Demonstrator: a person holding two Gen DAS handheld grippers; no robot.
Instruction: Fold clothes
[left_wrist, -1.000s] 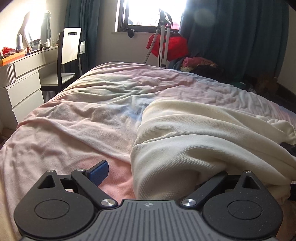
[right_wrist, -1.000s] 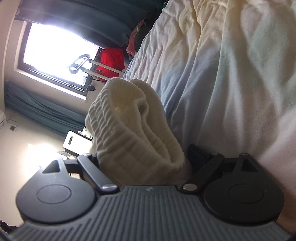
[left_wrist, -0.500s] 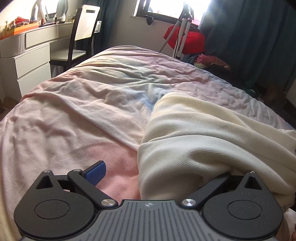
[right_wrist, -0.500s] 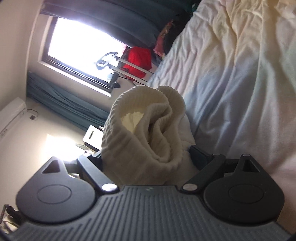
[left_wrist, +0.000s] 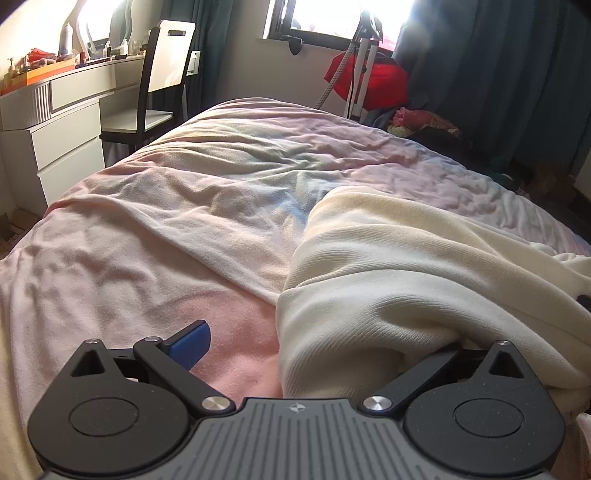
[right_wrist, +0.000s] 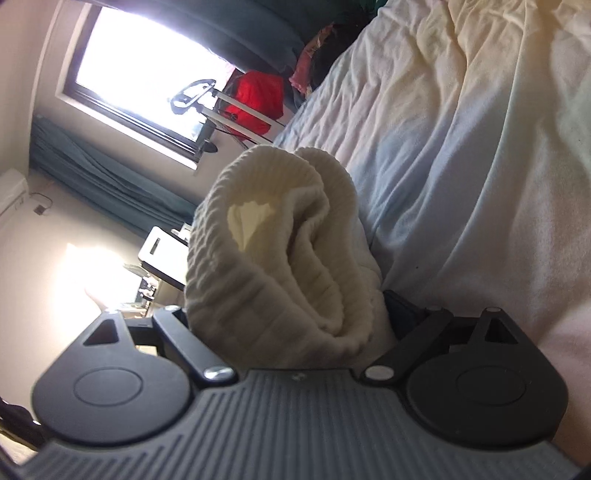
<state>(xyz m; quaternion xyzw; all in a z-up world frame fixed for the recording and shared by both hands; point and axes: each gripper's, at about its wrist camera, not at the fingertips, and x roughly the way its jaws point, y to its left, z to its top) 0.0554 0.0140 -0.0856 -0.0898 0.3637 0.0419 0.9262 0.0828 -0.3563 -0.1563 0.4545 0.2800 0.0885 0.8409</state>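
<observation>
Sweater (left_wrist: 406, 280) lay in a cream heap on the right half of the bed (left_wrist: 155, 236), spread over the pink sheet, its near folds bunched right against my left fingers (left_wrist: 325, 354). Those left fingers stood spread as wide as they go. The blue pad (left_wrist: 190, 345) showed bare on the left, over pink sheet, clear of the cloth. The right-hand finger of that pair was buried under the sweater's fold, so I could not see it, and nothing was pinched between the two.

Over on my right fingers (right_wrist: 291, 325), a different story. A thick ribbed roll of the sweater (right_wrist: 273, 258) stood up between them, doubled over on itself, filling the gap from one side to the other. The black finger (right_wrist: 400, 314) on the right pressed into the knit; the left one was hidden behind the roll. The cloth was gripped there and rose off the bed toward the window (right_wrist: 147, 74). That view was rolled hard to one side, with the bed running up the right of the picture.

Beyond the bed, from my left side: a white desk (left_wrist: 62, 122) with drawers, a chair (left_wrist: 162, 85) tucked at it, dark curtains (left_wrist: 498, 81), and a red bag (left_wrist: 373, 85) under the window.
</observation>
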